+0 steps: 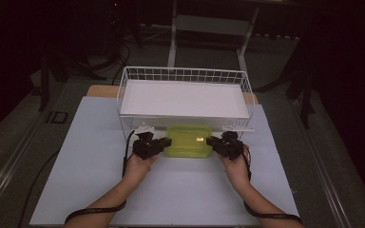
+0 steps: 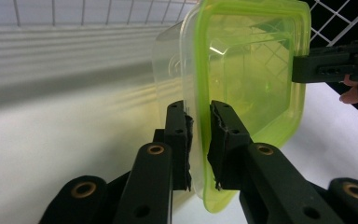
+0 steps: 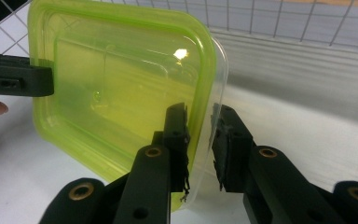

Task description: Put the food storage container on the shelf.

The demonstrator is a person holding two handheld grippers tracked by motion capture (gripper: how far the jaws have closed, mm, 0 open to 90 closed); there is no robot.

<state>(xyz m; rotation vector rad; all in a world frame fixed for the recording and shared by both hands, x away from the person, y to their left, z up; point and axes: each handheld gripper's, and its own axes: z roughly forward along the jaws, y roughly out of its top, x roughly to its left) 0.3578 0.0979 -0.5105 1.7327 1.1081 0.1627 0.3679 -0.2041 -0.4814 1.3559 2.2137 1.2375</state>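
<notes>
A clear container with a lime-green lid [image 1: 188, 140] lies just in front of the wire basket, between my two grippers. My left gripper [image 1: 167, 141] pinches its left end. In the left gripper view the jaws [image 2: 200, 116] close on the green lid's rim [image 2: 247, 70], and the other gripper [image 2: 307, 67] holds the far end. My right gripper [image 1: 210, 141] grips the right end. Its own view shows its jaws [image 3: 200, 116] around the lid's edge and the clear wall of the container [image 3: 116, 84], with the left gripper [image 3: 23, 80] at the opposite end.
A white wire basket [image 1: 185, 71] with a white flat board [image 1: 183, 99] inside stands right behind the container. A pale sheet [image 1: 100, 166] covers the table on both sides and in front. Dark stands and cables lie beyond the table.
</notes>
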